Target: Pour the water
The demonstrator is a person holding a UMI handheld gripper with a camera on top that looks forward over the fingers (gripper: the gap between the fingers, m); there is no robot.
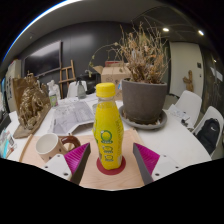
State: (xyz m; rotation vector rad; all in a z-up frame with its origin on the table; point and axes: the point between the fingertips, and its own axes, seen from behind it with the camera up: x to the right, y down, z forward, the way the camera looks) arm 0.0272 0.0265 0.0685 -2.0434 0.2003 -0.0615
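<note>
The bottle (108,128) stood upright, cap up, between the spread fingers of the gripper (108,160), unpinched.

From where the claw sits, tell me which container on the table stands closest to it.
The yellow bottle with the yellow cap, upright between the fingers of the claw. The white cup sits off to its side, and the plant pot stands beyond it.

A yellow bottle (108,128) stands upright between the open jaws, plant pot (145,100) beyond.
</note>
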